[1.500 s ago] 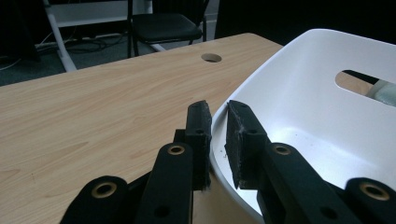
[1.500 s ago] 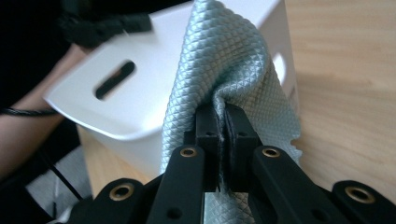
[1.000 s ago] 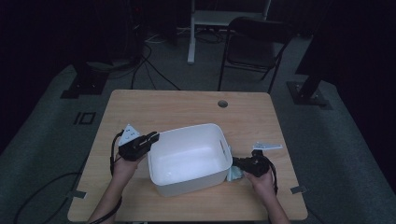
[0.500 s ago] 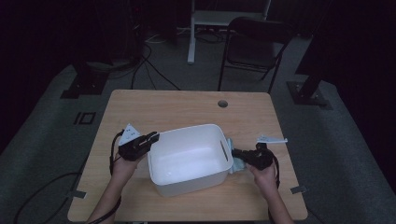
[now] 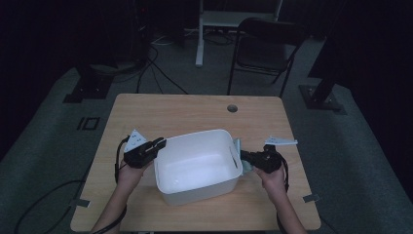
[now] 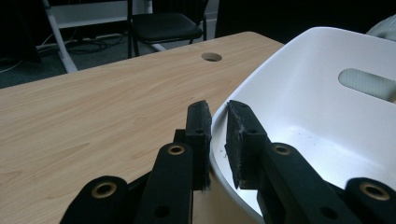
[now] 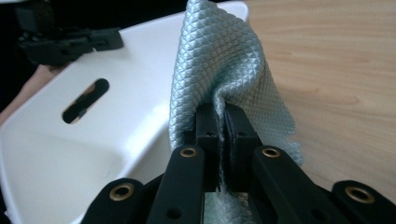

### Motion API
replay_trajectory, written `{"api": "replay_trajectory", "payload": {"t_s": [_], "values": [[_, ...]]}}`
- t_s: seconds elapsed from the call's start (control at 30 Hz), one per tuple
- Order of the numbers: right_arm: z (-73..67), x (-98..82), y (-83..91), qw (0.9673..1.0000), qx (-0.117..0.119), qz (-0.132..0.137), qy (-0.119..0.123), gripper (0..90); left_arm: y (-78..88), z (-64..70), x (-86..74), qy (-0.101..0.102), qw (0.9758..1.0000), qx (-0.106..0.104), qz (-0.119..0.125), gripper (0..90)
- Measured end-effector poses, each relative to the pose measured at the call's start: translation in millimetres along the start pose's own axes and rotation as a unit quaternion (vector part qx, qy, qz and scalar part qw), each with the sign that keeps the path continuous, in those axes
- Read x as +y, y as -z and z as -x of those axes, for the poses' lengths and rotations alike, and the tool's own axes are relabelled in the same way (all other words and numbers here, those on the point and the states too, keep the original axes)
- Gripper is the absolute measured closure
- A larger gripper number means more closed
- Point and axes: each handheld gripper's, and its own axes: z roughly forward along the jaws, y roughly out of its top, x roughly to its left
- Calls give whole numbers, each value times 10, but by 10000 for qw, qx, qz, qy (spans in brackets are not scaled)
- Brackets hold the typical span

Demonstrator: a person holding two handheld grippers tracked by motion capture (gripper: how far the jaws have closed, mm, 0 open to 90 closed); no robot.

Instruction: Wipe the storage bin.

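A white plastic basin (image 5: 195, 137) stands in the middle of the wooden table (image 5: 185, 109). My left gripper (image 5: 158, 145) grips its left rim. In the left gripper view the jaws (image 6: 218, 116) straddle that rim, one pad outside and one inside the basin (image 6: 303, 93). My right gripper (image 5: 245, 157) is just off the basin's right wall, shut on a pale green quilted cloth (image 5: 237, 146). In the right gripper view the cloth (image 7: 219, 60) bunches up from the closed gripper (image 7: 221, 114), beside the basin (image 7: 116, 116). The cloth shows through the basin's handle slot (image 6: 369, 84).
A round cable hole (image 5: 232, 108) lies in the table's far right part. Beyond the table are a black folding chair (image 5: 268, 44), a white desk frame (image 5: 214, 19) and cables on the dark floor.
My right gripper has risen with the cloth and come closer to the basin's right wall. The left gripper and the basin have stayed where they were.
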Motion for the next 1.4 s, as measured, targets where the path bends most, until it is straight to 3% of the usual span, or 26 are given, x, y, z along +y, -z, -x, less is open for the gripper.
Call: {"api": "replay_trajectory", "payload": {"t_s": [0.3, 0.47, 0.93, 1.0, 1.1, 1.27, 1.4], "values": [[125, -102, -161, 9996, -33, -228, -165, 863, -1, 0, -3, 33, 10000, -2, 15, 801], [174, -121, -189, 9995, 76, -160, -251, 863, 0, 2, -4, 29, 10000, 1, 16, 801], [202, -113, -224, 9996, -90, -118, -238, 863, 3, -5, -7, 44, 10000, -25, 19, 800], [219, -134, -256, 9992, -206, -255, -219, 863, 3, -5, -6, 41, 10000, -22, 18, 800], [286, -204, -296, 9989, -87, -281, -354, 863, 2, -6, -5, 32, 10000, -21, 17, 800], [371, -299, -379, 9976, -95, -467, -506, 863, 1, -8, -5, 31, 10000, -34, 17, 800], [409, -284, -378, 9971, -71, -504, -562, 863, 3, -15, -6, 26, 10000, -65, 15, 800]]}}
